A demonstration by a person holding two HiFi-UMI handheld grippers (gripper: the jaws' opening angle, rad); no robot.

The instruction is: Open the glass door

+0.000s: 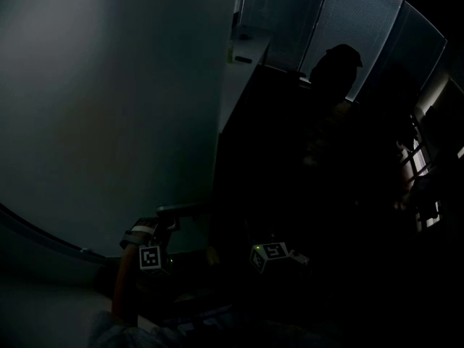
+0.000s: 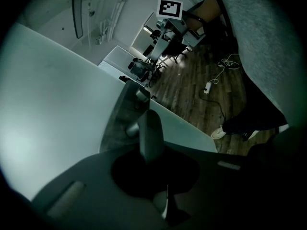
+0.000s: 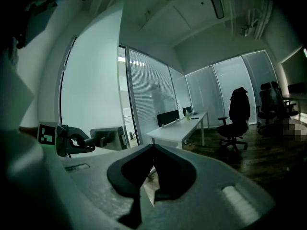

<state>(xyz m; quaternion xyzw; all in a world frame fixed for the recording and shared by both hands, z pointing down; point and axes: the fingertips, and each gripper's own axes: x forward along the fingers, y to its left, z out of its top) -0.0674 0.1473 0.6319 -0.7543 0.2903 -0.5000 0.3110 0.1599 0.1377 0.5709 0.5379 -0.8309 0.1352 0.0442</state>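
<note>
Door (image 2: 53,114) fills the left of the left gripper view, a pale frosted pane with its edge running down toward the jaws. The left gripper (image 2: 153,171) has its jaws clamped round the handle (image 2: 150,137) — the upright bar rises straight out of the hollow between them, and its round mounts meet the pane just beside it. The right gripper (image 3: 149,178) hangs free a little to the right, jaws pressed together on nothing. It's dim. Past the jaws in the right gripper view there is a long desk (image 3: 180,128) and a chair (image 3: 235,123) with a dark garment over its back — blinds behind them.
</note>
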